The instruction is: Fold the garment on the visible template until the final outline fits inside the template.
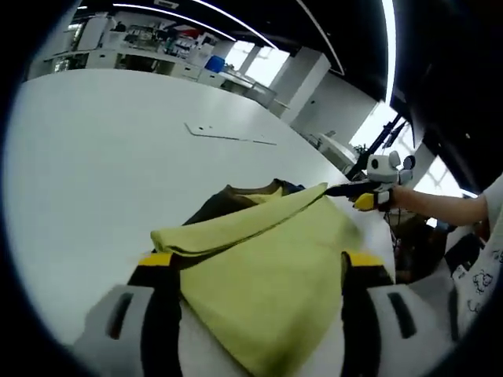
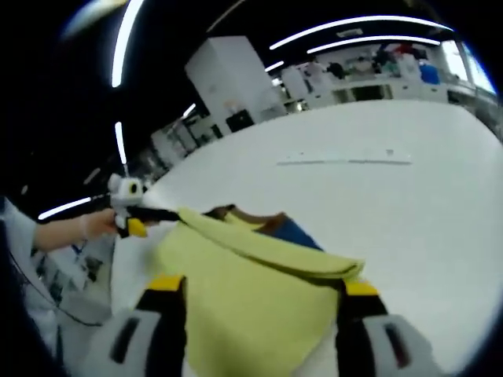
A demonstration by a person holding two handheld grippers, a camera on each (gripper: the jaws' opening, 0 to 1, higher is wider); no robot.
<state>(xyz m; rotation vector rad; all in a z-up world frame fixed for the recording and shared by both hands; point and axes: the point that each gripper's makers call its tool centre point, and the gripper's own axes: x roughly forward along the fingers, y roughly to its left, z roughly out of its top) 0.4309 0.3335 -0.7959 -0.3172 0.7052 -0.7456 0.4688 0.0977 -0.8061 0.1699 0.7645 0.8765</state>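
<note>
No brand, label or readable writing shows on the garment (image 1: 267, 275) — a yellow-green piece with a dark brown collar and a patch of blue beneath it — and no container can be made out with any certainty. The garment lies on the white surface (image 1: 102, 173), partly folded, with a yellow-green flap doubled over so its folded edge runs across the cloth.

In the left gripper view, the left gripper (image 1: 263, 279) rises from the bottom with its black, yellow-tipped jaws spread apart, the cloth lying between and in front of them; whether they touch it cannot be told. To the right, the right gripper (image 1: 369, 192) is held in a person's hand (image 1: 420, 202), its jaws pinched on a corner of the garment that is lifted off the surface.

In the right gripper view, the right gripper (image 2: 263, 302) has its own jaws spread wide with the yellow-green cloth between them, which does not agree with the other view, so its state cannot be told. At the left, the left gripper (image 2: 145, 216) grips the garment's far corner. A pale flat strip (image 2: 346, 159) lies farther off on the surface — well apart from the garment.
</note>
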